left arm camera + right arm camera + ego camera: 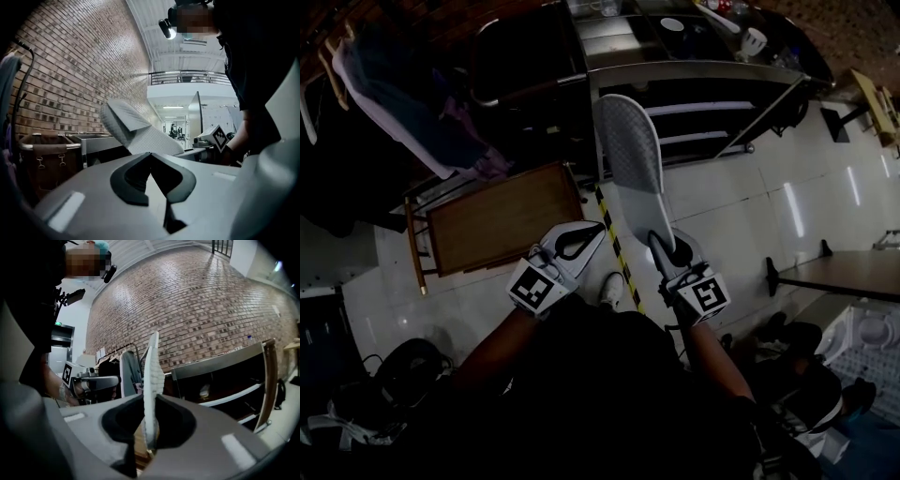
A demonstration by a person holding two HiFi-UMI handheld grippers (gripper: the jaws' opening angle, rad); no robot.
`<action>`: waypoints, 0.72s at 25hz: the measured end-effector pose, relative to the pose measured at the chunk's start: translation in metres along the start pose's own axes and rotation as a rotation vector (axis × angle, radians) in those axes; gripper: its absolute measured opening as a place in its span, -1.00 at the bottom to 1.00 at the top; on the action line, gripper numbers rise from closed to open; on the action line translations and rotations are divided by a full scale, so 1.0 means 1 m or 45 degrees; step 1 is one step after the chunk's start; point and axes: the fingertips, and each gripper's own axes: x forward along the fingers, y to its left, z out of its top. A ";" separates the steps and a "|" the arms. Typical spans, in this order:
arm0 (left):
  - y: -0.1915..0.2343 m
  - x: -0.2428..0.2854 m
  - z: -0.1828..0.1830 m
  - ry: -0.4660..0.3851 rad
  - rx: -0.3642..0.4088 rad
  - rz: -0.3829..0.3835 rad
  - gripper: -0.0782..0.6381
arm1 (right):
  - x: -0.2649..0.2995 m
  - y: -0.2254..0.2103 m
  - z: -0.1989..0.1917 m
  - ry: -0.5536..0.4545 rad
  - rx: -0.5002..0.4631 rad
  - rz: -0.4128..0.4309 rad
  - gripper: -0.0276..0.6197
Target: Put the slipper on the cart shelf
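A grey-white slipper (631,164) stands up in the air with its textured sole facing me, toe toward the metal cart (694,80). My right gripper (661,244) is shut on its heel end. In the right gripper view the slipper (151,376) shows edge-on, pinched between the dark pads, with the cart's shelves (234,397) to the right. My left gripper (598,227) hovers just left of the slipper, shut with nothing in it. In the left gripper view its tips (151,155) meet, and the slipper (136,131) is beyond them.
A wooden table (502,220) stands left of the cart, with clothes on a rack (403,103) behind it. Yellow-black tape (619,255) runs along the tiled floor. A dark table (844,272) is at right. Dishes sit on the cart top. A pale object (205,391) lies on a cart shelf.
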 end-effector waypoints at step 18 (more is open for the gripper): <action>0.093 0.106 -0.018 -0.024 -0.044 -0.269 -0.77 | 0.063 -0.116 -0.095 0.286 0.188 -0.296 -0.72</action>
